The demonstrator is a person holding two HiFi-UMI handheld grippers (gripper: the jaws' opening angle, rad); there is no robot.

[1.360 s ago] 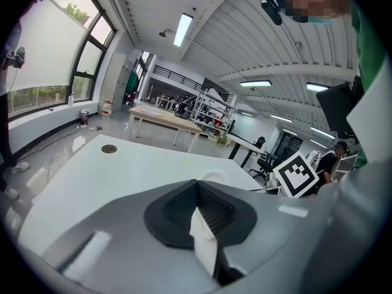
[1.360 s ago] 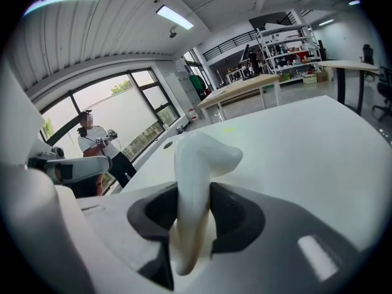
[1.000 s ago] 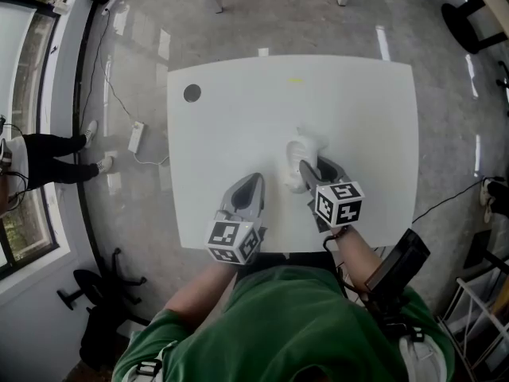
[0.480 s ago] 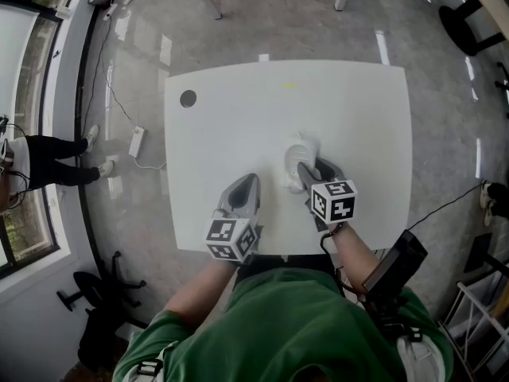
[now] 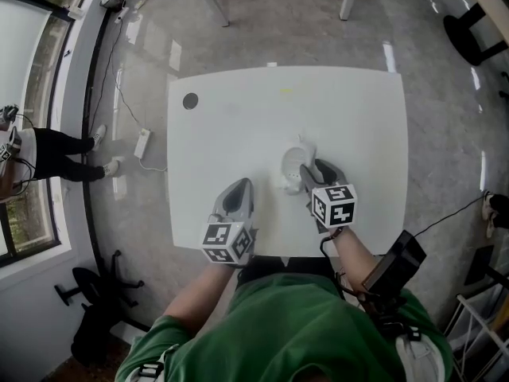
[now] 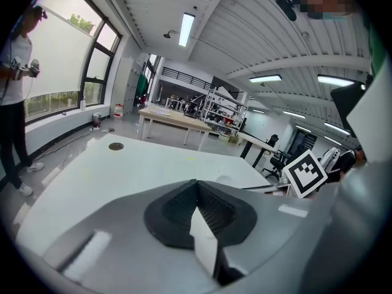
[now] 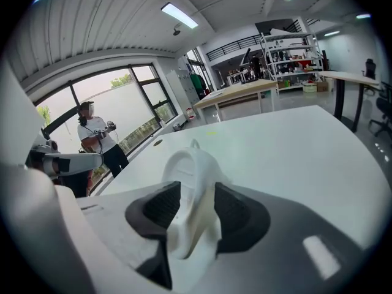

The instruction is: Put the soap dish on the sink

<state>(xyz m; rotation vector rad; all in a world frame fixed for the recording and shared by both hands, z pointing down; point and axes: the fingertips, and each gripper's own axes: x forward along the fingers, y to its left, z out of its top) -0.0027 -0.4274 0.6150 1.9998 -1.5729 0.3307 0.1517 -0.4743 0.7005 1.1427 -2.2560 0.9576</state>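
Right tongs just been opening, now spread wide. White soap dish between pads, apparently released, resting on table. Left tongs closed, empty, beside right tongs. Placement looks nearly done, though separate sink not distinguishable. Remaining: withdraw right tongs.

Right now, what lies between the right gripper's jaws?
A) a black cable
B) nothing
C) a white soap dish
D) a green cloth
C: the right gripper view shows the white soap dish between the jaws of the right gripper, which have just been opening.
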